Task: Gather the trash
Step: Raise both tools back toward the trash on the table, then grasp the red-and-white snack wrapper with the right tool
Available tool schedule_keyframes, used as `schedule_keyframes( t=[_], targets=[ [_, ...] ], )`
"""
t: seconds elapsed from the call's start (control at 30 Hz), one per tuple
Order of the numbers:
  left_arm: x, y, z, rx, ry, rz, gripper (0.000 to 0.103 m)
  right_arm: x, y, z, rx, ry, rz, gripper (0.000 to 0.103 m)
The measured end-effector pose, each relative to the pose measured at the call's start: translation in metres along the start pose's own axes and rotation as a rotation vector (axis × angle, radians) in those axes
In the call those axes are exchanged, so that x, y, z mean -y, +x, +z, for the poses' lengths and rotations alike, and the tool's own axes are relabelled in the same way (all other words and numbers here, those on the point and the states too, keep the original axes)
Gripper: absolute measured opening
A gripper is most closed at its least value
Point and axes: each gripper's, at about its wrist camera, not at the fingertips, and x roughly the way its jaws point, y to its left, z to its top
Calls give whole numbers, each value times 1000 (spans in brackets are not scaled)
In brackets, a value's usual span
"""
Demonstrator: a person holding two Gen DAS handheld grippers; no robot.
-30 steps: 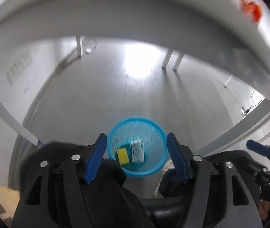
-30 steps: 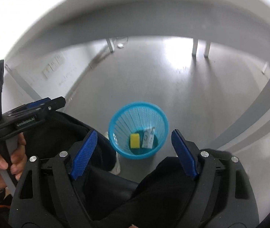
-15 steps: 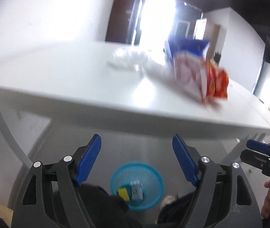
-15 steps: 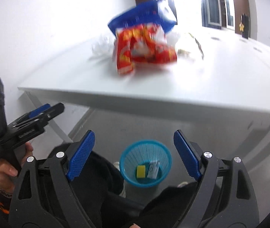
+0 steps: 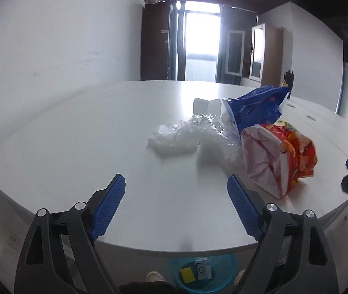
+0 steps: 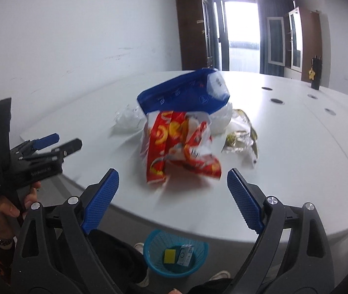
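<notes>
Trash lies on the white table [image 5: 76,147]: a red snack bag [image 6: 178,152] [image 5: 281,156], a blue bag [image 6: 186,93] [image 5: 254,107], crumpled clear plastic [image 5: 186,134] [image 6: 127,120] and a clear wrapper [image 6: 241,134]. A blue wastebasket [image 6: 174,254] [image 5: 200,272] stands on the floor under the table's near edge, holding a yellow sponge and a small carton. My left gripper [image 5: 176,203] is open and empty over the table's near edge. My right gripper [image 6: 172,196] is open and empty, just short of the red bag.
The left gripper's body and the hand holding it show at the left of the right wrist view [image 6: 27,161]. Two white cups [image 5: 205,105] stand behind the plastic. A dark bottle [image 6: 316,73] stands at the table's far end. Doors and cabinets line the back wall.
Both grippers have risen from looking down at the wastebasket under the table to above the tabletop, facing the trash. Both stayed open and empty.
</notes>
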Motion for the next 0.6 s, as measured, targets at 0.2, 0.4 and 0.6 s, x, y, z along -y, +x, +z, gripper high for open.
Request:
schedule_keyframes(
  t=[0.2,0.4,0.6],
  targets=[
    [-15,28,10,-65,-31,-66,85,16,26,27,5,22,-7,86],
    [-14,62,19,-120,17,-58,85,18,51,33,-22,8,-21,86],
    [0,88,42,-101,136,-15,85,28,76,32,-56,17,-15,85]
  ],
)
